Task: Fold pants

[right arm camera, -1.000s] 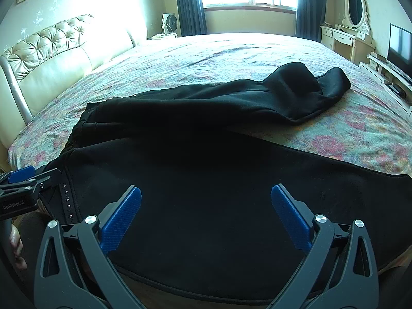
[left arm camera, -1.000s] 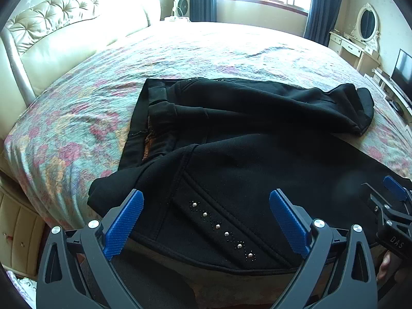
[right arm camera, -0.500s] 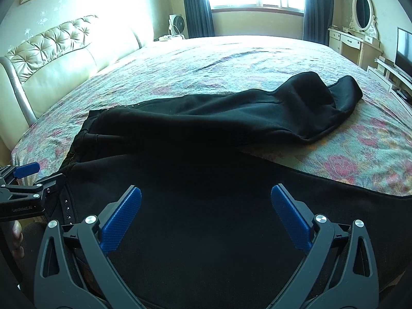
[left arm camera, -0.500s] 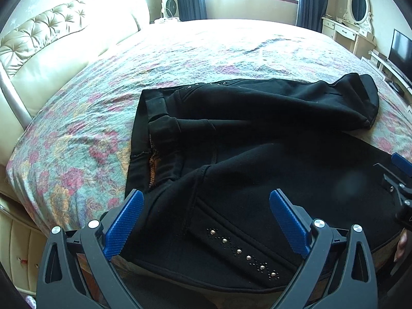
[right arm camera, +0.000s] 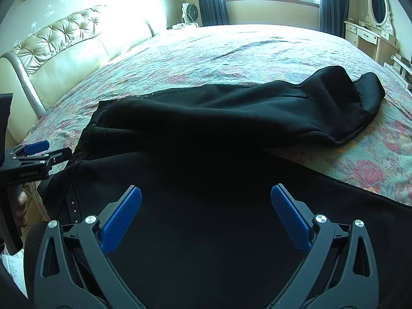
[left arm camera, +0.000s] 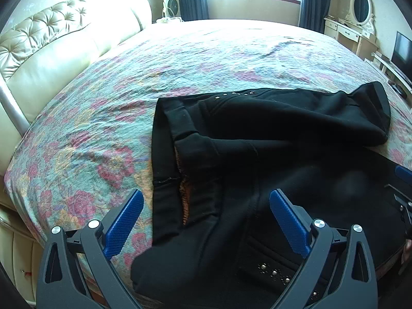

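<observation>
Left wrist view:
Left gripper: black two-finger left gripper with blue pads (left arm camera: 206, 219), jaws spread wide, empty, hovering over the waistband at the near bed edge.
Room: bare floral quilted bedspread (left arm camera: 103, 118) to the left and far side; cream tufted leather headboard (left arm camera: 51, 43) at left.
Pants: black fleece pants with metal studs (left arm camera: 270, 154) lie across the near half of the bed, waistband at left gaping, orange lining showing, far leg rumpled toward the right.

Right wrist view:
Right gripper: black two-finger right gripper with blue pads (right arm camera: 206, 216), jaws spread wide, empty, above the near leg.
Room: open bedspread beyond and right of the pants.
Pants: near leg flat, running off right; far leg cuff bunched up.
</observation>
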Tool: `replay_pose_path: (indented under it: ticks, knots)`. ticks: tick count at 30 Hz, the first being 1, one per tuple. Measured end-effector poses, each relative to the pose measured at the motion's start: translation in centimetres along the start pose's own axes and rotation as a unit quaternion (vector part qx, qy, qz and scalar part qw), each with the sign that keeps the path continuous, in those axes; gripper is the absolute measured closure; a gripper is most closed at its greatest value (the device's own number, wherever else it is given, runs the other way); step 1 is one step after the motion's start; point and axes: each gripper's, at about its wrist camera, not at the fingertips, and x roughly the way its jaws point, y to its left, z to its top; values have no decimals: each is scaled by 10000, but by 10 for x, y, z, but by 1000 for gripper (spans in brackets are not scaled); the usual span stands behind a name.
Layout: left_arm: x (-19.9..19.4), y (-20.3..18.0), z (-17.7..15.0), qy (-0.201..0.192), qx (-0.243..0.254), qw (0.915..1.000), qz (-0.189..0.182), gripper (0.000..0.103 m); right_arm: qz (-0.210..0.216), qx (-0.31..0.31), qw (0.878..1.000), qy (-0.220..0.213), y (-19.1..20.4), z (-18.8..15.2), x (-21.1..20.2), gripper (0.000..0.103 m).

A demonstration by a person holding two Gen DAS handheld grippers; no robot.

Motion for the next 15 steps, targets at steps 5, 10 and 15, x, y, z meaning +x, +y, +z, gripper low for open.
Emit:
replay_pose_path:
  ticks: [5,10,15]
  knots:
    - [26,43,27,284,-527,9968,-530,5,8,-31,10000,89,1,0,8,2]
    - [62,78,62,369,-745,9922,-929,5,41,-28,9998,177,2,-2,15,2]
    - [112,99,92,575,-984,9835,-1403,5,50,-4,9995,297,2,-4,23,2]
